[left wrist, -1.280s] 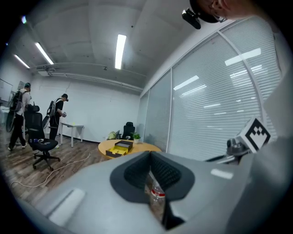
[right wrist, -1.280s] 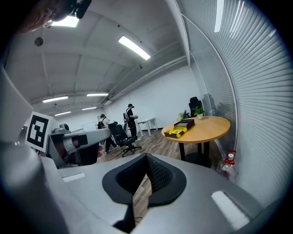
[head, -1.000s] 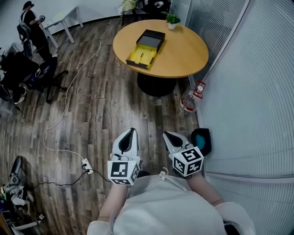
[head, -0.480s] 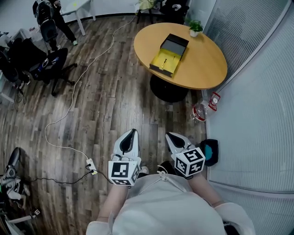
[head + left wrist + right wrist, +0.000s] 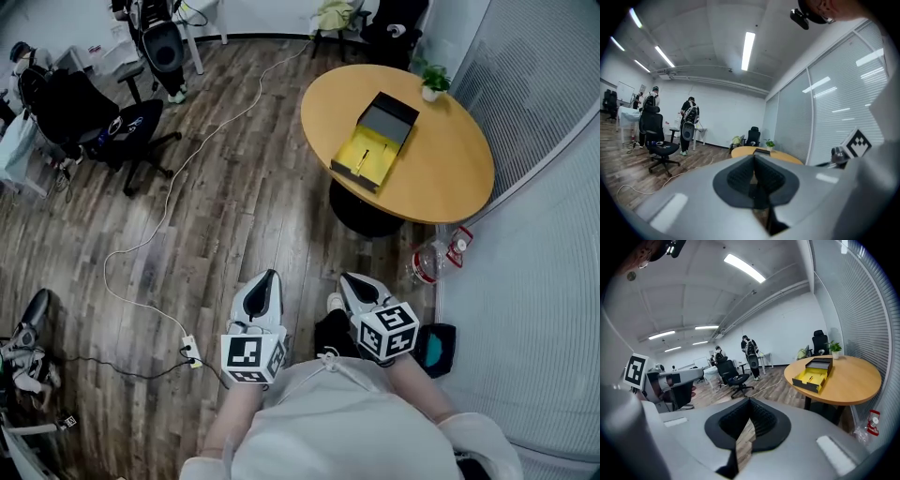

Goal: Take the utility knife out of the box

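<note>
Inside the box [image 5: 391,117], the utility knife [image 5: 365,157] barely shows; left tongs [image 5: 270,275] and right tongs [image 5: 346,278] closed, empty.

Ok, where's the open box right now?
In the head view's upper right, the box sits on the round wooden table, with a small potted plant beyond it.

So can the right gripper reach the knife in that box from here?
Probably not yet: the right gripper hangs by the person's body, with floor between it and the table. The box lies open, though, leaving the utility knife uncovered.
</note>
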Tool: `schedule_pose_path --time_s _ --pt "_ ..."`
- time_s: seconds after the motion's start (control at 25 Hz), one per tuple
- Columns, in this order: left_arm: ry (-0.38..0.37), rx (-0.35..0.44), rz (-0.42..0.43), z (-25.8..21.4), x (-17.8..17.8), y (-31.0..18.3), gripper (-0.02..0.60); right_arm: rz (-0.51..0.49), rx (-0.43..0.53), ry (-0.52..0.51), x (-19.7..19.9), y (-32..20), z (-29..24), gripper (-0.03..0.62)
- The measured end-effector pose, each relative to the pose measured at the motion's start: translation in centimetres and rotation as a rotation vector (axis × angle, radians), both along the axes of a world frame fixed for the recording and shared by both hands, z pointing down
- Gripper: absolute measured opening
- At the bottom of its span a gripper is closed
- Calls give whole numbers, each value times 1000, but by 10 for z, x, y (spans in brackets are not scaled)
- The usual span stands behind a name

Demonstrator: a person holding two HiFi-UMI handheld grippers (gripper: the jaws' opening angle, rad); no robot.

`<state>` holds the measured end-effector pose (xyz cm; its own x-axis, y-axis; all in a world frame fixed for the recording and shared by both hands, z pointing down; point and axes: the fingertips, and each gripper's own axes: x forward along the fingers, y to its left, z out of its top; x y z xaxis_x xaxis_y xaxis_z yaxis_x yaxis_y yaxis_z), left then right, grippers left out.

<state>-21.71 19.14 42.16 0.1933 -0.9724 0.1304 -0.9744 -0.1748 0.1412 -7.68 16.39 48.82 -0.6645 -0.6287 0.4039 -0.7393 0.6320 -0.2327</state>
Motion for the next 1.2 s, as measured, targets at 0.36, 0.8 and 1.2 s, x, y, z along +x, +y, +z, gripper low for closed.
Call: schedule_pose_path --time_s 0.36,0.8,1.2 --pt "12 26 -64 -20 44 -158 6 -63 36 -15 42 -168 -23 0" --pt "-21 -29 -21 -33 111 -302 6 -19 13 -6 110 -315 -39 -1" --pt "-26 -67 141 -9 138 -418 6 146 -47 -13 141 -400 -7 0"
